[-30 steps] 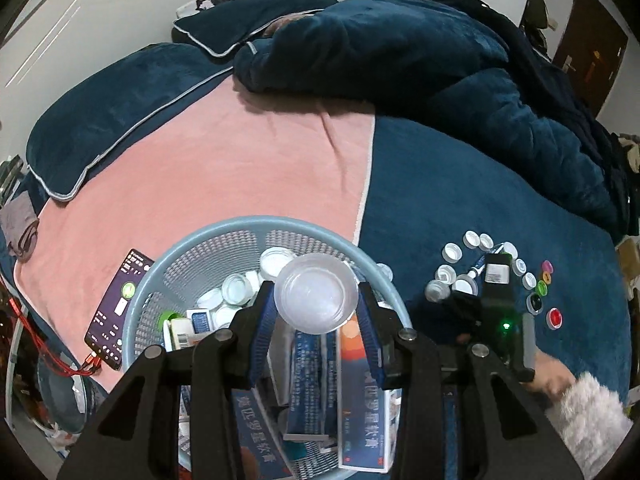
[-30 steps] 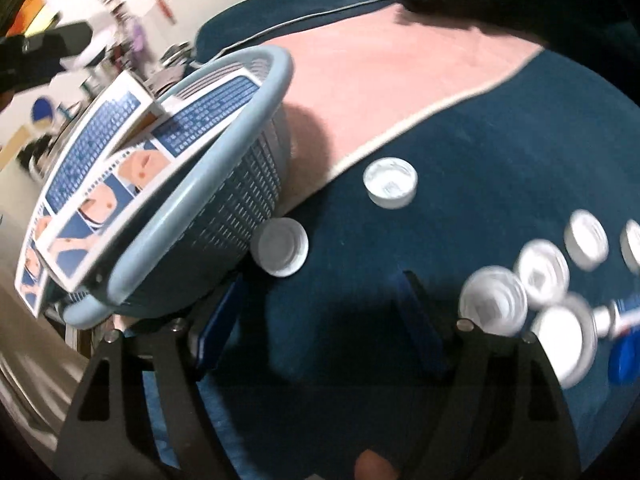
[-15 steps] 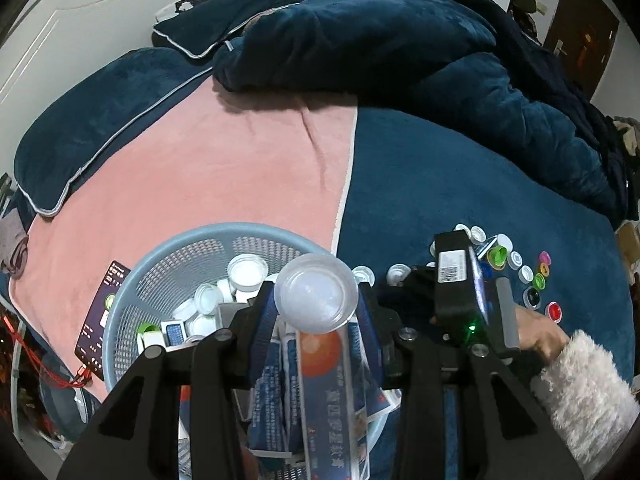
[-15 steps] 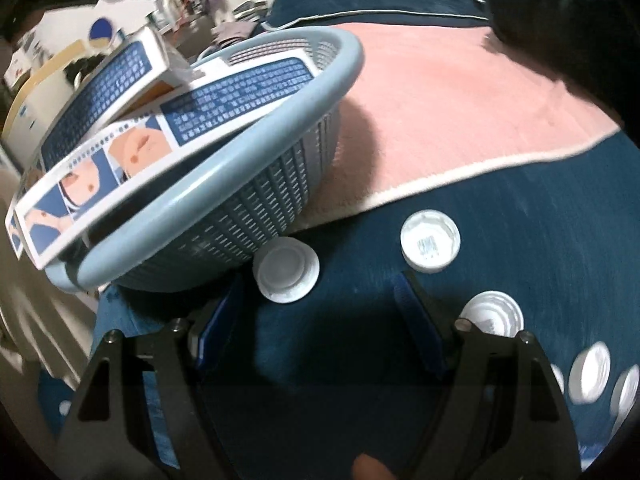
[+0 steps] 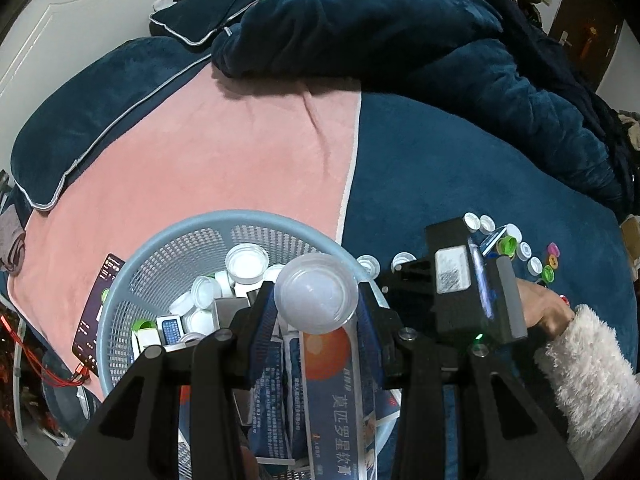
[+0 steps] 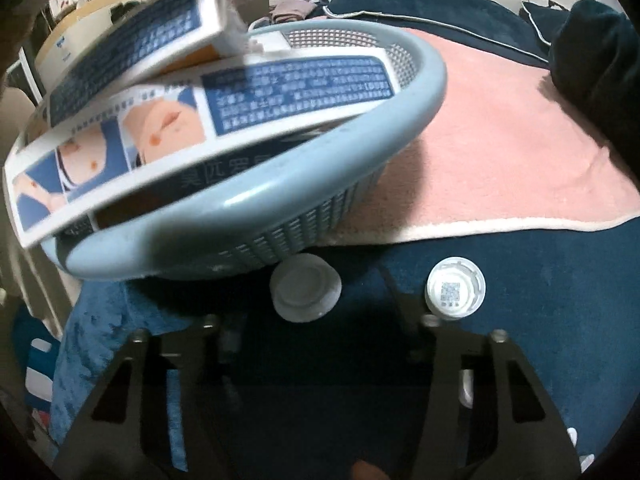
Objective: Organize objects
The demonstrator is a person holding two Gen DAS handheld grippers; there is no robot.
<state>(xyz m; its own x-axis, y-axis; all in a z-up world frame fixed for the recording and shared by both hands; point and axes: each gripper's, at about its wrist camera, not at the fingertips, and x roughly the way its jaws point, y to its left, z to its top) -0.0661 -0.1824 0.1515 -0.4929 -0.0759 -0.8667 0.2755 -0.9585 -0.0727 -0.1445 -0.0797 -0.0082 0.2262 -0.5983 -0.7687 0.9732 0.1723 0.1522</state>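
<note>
In the left wrist view my left gripper (image 5: 316, 300) is shut on a clear round lid (image 5: 316, 292), held above the light blue basket (image 5: 132, 280). The basket holds white caps (image 5: 246, 264) and blue-and-white medicine boxes (image 5: 332, 392). In the right wrist view my right gripper (image 6: 312, 312) points down at the dark blue blanket beside the basket (image 6: 304, 184). A white cap (image 6: 306, 294) lies between its fingers, which are closing and stand apart from it. A second white cap (image 6: 456, 292) with a printed code lies just right of the right finger.
A pink towel (image 5: 224, 152) lies behind the basket, and a phone (image 5: 98, 312) on its left. Several white and coloured caps (image 5: 512, 248) are scattered on the blanket to the right. A dark blue duvet (image 5: 400, 36) is heaped at the back. A hand in a fluffy white sleeve (image 5: 588, 356) holds the right gripper.
The right gripper rolled and shifted toward the basket, so the white cap now lies between its fingers. The left gripper drifted further over the basket, still holding the lid.
</note>
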